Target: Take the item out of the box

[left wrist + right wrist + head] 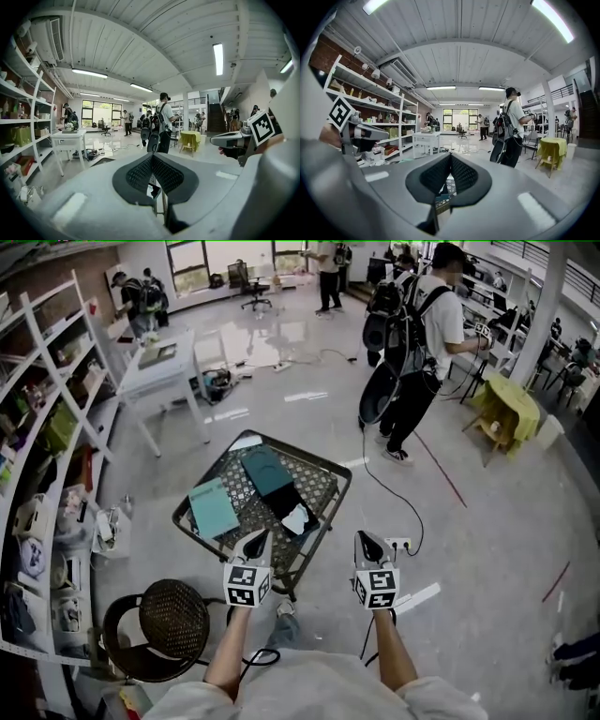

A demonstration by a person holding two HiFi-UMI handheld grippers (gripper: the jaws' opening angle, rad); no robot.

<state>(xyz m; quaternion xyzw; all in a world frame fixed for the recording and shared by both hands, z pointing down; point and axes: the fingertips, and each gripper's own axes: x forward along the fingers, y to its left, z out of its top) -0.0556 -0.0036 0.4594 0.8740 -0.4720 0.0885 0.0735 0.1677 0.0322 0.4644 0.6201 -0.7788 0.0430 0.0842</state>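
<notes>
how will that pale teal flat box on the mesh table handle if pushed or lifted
The pale teal box looks thin and flat, so probably light and unlikely to roll or tip. On the open mesh table it may catch rather than slide.

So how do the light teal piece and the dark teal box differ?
The light teal piece is paler and lies at the left of the mesh table; the dark teal box is deeper in colour and lies mid-table. A black item adjoins the dark teal box; the light teal piece lies alone. Both are rectangular and lie flat.
</notes>
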